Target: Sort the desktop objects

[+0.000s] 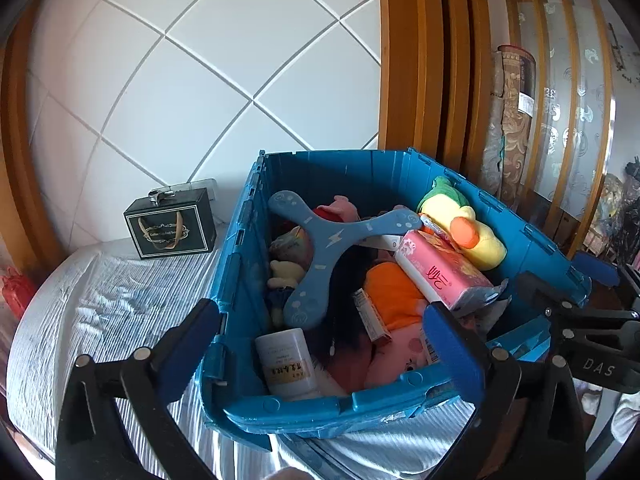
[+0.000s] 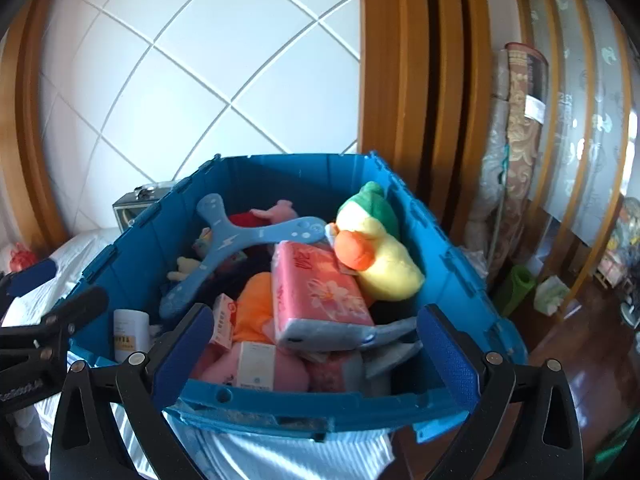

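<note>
blue crate [image 1: 236, 400] on striped cloth, packed full | left gripper [image 1: 320, 354], right gripper [image 2: 316, 354]: jaws spread, empty, before near rim | pink tissue pack [image 2: 320, 296] on top: light, soft, slippery film; pinch across narrow sides | plush duck [image 2: 380, 264]: squashy

One blue crate [image 1: 240, 264], one boomerang [image 1: 320, 248], one plush duck [image 1: 472, 228], one tissue pack [image 1: 440, 276], one black box [image 1: 172, 224].

Home bedroom, striped bedsheet [image 1: 100, 300], plush duck [image 1: 468, 224]

"DAS" on right gripper [image 1: 596, 280]; "240" on tissue pack [image 2: 320, 296]
</note>
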Available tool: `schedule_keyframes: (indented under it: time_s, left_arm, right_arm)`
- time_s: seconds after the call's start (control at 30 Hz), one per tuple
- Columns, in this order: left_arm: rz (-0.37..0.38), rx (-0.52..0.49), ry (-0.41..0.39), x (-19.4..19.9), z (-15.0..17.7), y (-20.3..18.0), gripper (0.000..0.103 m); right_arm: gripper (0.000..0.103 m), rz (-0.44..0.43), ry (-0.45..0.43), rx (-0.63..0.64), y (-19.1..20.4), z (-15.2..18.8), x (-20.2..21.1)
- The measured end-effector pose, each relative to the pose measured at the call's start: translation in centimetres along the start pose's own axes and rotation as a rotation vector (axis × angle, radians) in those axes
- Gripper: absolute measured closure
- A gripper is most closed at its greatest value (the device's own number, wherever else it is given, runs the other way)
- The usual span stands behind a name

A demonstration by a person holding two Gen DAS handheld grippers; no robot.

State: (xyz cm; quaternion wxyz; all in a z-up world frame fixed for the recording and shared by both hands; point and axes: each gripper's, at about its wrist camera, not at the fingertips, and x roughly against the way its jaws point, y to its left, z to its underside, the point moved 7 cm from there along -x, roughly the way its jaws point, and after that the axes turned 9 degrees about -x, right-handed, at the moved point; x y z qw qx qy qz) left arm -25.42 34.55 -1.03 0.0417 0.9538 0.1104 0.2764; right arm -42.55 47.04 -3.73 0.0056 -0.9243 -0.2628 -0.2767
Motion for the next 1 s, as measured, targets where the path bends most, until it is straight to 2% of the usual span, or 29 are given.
schedule_keyframes:
  time_s: [0.13,0.37,1.0]
  left_arm:
    - [0.023,-0.002,-0.004,0.7,0.0,-0.7,0.000]
    - [0.005,-0.022,0.003,1.5,0.2,-1.2,0.000]
    - [0.026,-0.008,-0.013,2.3,0.5,-1.3,0.000]
  right_arm:
    - [0.000,0.001,0.007,-0.002,-0.3,0.6,0.5]
    - [0.000,0.006,0.006,0.006,-0.1,1.1,1.1]
    - [0.000,0.047,-0.011,0.018,-0.5,1.1,1.3]
